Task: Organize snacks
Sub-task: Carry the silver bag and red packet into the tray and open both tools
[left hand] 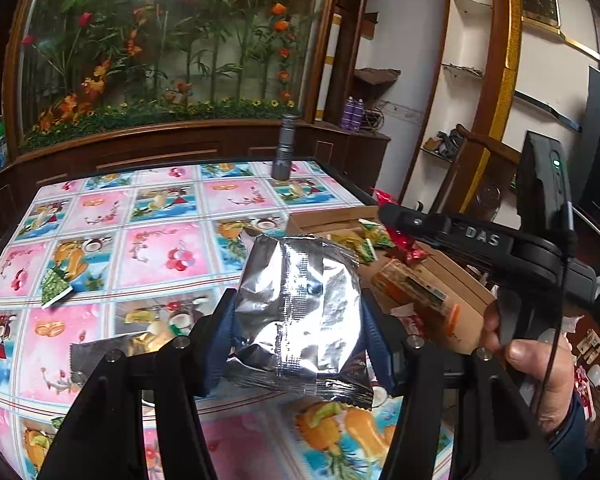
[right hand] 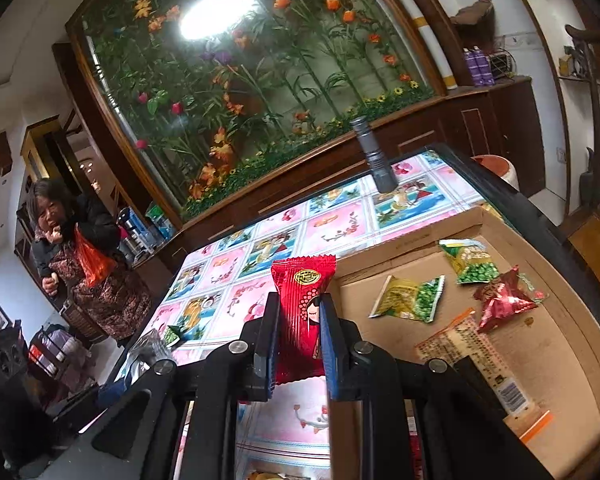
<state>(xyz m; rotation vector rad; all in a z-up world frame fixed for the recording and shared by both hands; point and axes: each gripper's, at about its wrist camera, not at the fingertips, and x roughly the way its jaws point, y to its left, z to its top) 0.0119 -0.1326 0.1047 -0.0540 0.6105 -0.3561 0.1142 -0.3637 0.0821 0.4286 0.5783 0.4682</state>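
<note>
My left gripper (left hand: 300,322) is shut on a crinkled silver foil snack bag (left hand: 300,308), held above the patterned tablecloth. In the right wrist view my right gripper (right hand: 300,332) is shut on a red snack packet (right hand: 302,308) with a cartoon face, upright, just left of the cardboard box (right hand: 512,344). The box (left hand: 456,276) lies at the table's right side and holds green pea packets (right hand: 410,298), a red foil packet (right hand: 504,300) and an orange-edged flat packet (right hand: 472,356). The right gripper's black body (left hand: 480,240) shows in the left wrist view, over the box, held by a hand (left hand: 540,376).
A grey flashlight (left hand: 283,148) stands upright at the table's far edge. A small green packet (left hand: 56,286) and a dark foil packet (left hand: 112,354) lie on the tablecloth (left hand: 160,216) at the left. A person (right hand: 76,264) stands beyond the table's left side. A wooden cabinet runs behind.
</note>
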